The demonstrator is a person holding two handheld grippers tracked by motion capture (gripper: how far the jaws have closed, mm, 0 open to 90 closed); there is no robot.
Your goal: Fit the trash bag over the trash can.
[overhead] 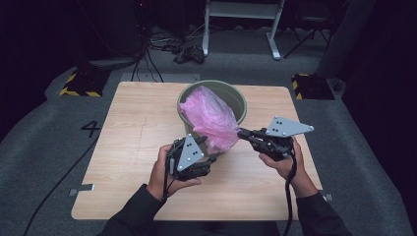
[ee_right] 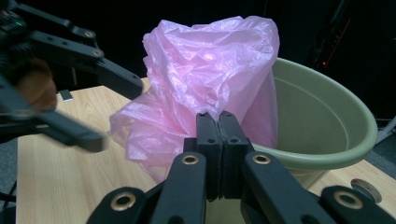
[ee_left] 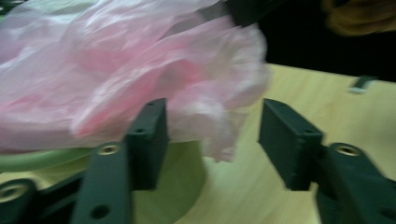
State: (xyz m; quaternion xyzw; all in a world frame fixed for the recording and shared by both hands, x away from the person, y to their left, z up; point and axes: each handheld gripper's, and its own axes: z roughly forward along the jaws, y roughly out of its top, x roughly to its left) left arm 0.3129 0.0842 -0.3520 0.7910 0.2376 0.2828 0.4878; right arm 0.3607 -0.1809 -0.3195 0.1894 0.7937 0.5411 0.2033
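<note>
A pale green bucket [overhead: 231, 89] stands on the far middle of the wooden table [overhead: 133, 152]. A crumpled pink plastic bag [overhead: 211, 118] sticks out of it and hangs over its near rim. My right gripper [overhead: 242, 132] is shut on the bag's near edge; in the right gripper view its jaws [ee_right: 218, 119] meet on the pink film [ee_right: 205, 70] in front of the bucket [ee_right: 327, 158]. My left gripper [overhead: 209, 149] is open just below the bag's hanging part. In the left gripper view a loose fold of the bag [ee_left: 116, 70] dangles between the spread jaws [ee_left: 215, 135], and the pads do not press it.
The bucket wall [ee_left: 182, 177] stands close behind my left jaws. A small tape tab [overhead: 81, 189] sticks out at the table's left edge. On the grey floor lie cables [overhead: 167, 44], yellow-black striped blocks [overhead: 78, 86] and a white frame's legs [overhead: 241, 24].
</note>
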